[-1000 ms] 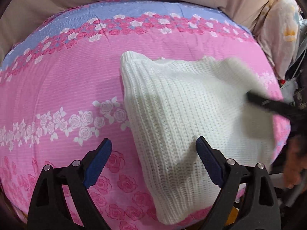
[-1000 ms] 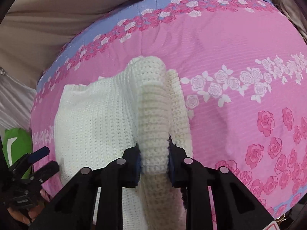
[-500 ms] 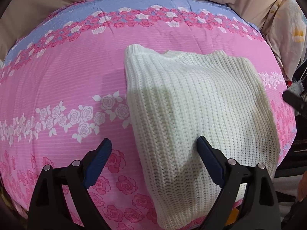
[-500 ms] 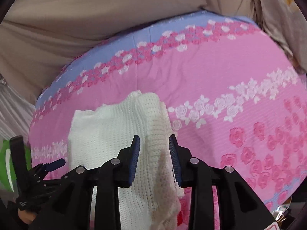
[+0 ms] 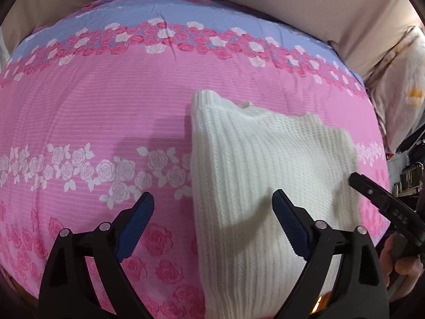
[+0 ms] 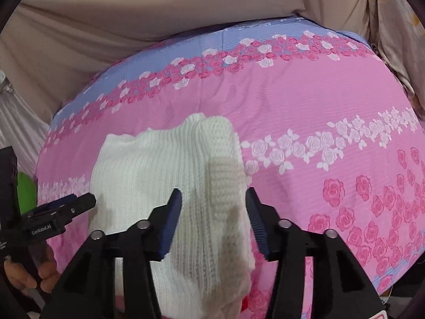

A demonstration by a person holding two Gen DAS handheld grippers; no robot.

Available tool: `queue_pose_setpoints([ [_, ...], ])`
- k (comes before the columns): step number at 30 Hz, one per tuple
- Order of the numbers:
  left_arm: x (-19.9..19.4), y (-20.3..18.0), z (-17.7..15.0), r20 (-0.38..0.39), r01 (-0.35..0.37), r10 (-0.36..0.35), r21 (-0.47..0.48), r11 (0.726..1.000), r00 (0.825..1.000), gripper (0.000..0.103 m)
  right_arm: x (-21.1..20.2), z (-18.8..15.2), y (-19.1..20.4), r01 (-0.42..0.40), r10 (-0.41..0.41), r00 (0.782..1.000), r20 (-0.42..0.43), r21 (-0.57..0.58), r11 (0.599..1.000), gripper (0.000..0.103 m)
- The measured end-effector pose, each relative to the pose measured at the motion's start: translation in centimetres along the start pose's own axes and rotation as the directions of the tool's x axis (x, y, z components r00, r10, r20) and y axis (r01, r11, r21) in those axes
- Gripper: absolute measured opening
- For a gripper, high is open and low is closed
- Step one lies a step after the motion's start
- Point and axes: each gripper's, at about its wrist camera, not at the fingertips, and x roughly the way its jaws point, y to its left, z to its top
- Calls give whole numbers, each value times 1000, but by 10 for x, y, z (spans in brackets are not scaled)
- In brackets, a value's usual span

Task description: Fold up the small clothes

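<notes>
A white knitted garment lies folded on the pink rose-patterned bedspread. It also shows in the right wrist view, with a folded layer on its right side. My left gripper is open and empty, hovering over the garment's near left edge. My right gripper is open and empty above the garment's near right part. The right gripper's tip shows in the left wrist view, and the left gripper shows in the right wrist view.
The bedspread has a blue band at the far edge. Beige fabric lies behind the bed. A floral pillow is at the far right. A green object sits past the bed's left edge.
My right gripper has let go of the knitted fold, opened wide and drawn back. The fold now lies on the garment. The left gripper has pulled back slightly, staying open.
</notes>
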Motion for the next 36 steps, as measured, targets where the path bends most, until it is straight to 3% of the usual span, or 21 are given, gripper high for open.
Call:
queue_pose_setpoints([
  [2,15,2,3,-41,-8,8,8,1000,999,80,32,9,-7,-19,21,998,-64,31,999,47],
  [4,8,1,4,-27,0,0,12,1000,1000,75,62,13,-4,-54,63,987,-147,66,996,24],
  [5,3,0,3,-11,-10,10,22,1000,1000,75,58,15,4,-45,53,988,-142,59,997,20],
  [7,-3,-4,2,23,-62,61,63,996,998,75,21,20,29,-107,107,993,-41,-19,994,17],
  [9,4,-2,0,15,-90,89,74,993,996,78,-13,22,44,-157,160,986,47,-58,986,17],
  [11,12,1,0,-5,-58,58,51,997,998,84,-6,22,37,-113,116,992,58,-52,992,17],
  [13,10,1,0,-17,-42,42,24,999,999,83,48,15,10,8,-9,997,-79,-20,1000,22],
  [14,6,1,0,-11,-46,46,26,999,999,82,69,10,-4,1,1,991,-136,13,1000,27],
  [16,-8,1,-2,-2,-20,20,38,999,1000,82,55,14,-17,-71,85,991,-107,126,989,28],
  [20,-33,-8,-24,-43,50,-45,131,990,998,83,-18,9,-6,-100,101,995,-16,79,992,28],
  [22,-30,-15,-44,-90,54,-34,226,973,995,83,-40,-11,-1,-110,111,993,-48,32,993,32],
  [24,-18,-18,-61,-118,8,27,285,958,993,83,-41,-35,-1,-89,89,990,-112,6,996,32],
  [27,2,-11,-70,-171,0,44,251,968,984,84,-21,-69,-2,-31,32,981,-189,11,999,40],
  [28,4,-9,-71,-180,8,34,229,973,983,84,-13,-76,-3,-27,30,980,-197,14,1000,32],
  [29,4,-8,-71,-180,7,33,217,976,983,84,-4,-80,-3,-18,20,976,-215,14,1000,14],
  [30,3,-7,-71,-175,4,34,213,977,984,84,-2,-81,-4,-17,24,973,-228,31,999,14],
  [32,4,-8,-74,-171,-1,39,219,976,985,85,-20,-74,-8,-67,81,984,-162,89,994,11],
  [34,11,-9,-79,-183,1,39,218,976,982,87,-31,-71,-14,-51,62,990,-125,92,994,10],
  [36,14,-10,-83,-186,-4,45,214,977,982,88,-2,-84,-31,6,12,979,-203,90,996,10],
])
